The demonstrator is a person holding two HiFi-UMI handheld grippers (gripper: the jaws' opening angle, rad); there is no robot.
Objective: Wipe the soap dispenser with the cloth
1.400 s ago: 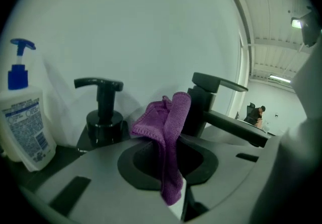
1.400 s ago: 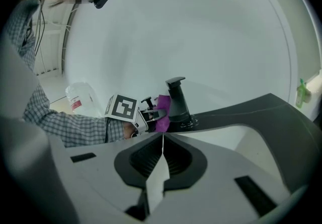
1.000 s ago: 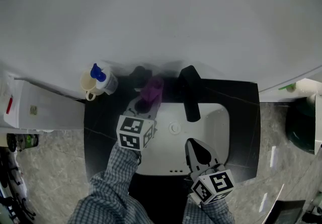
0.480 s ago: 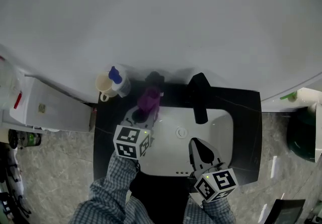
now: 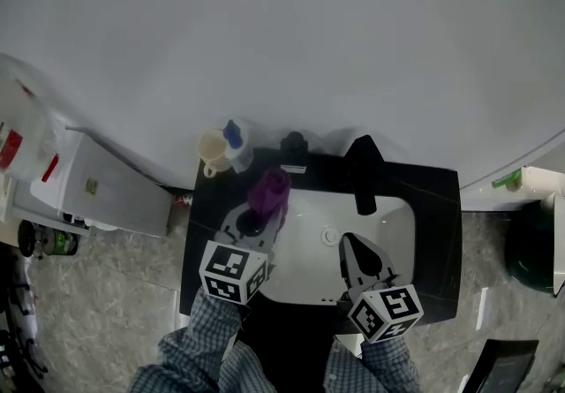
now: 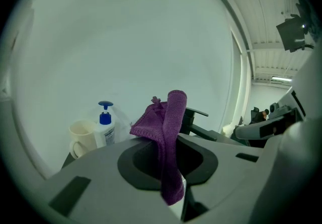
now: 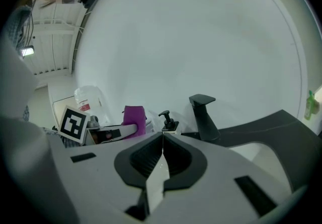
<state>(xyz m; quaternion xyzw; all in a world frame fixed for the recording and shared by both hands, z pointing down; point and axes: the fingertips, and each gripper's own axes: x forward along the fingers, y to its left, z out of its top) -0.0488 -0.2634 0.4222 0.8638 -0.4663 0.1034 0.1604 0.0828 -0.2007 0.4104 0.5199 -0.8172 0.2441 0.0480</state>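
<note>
Left tongs (image 5: 258, 216): are clamping shut on the purple cloth (image 6: 169, 117). The cloth is bunching up past the tips, and a tail is hanging back between the jaws.
Right tongs (image 7: 162, 135): are sitting closed with nothing between them, hovering over the near side of the white sink basin (image 5: 393, 232).
Soap dispenser (image 5: 294, 149): the black pump bottle is standing upright on the black desk (image 5: 437, 232). It is ahead of the left tongs and slightly to their right, apart from the cloth, with the black faucet (image 5: 365, 172) on its far side.
Other items: a blue-pump bottle (image 6: 104, 126) and a cream mug (image 6: 82, 137) are standing side by side ahead-left of the left tongs, by the wall.
Step in hand: probably carrying the cloth up to the dispenser; no contact is showing yet.
Doing it well: leading with the bunched fold rather than the tips, pressing lightly, and stroking down the body so the bottle is not being pushed over.
Support: the idle right tongs are looking free for steadying the dispenser.
Risk: the pump head is looking easy to knock or depress.
</note>
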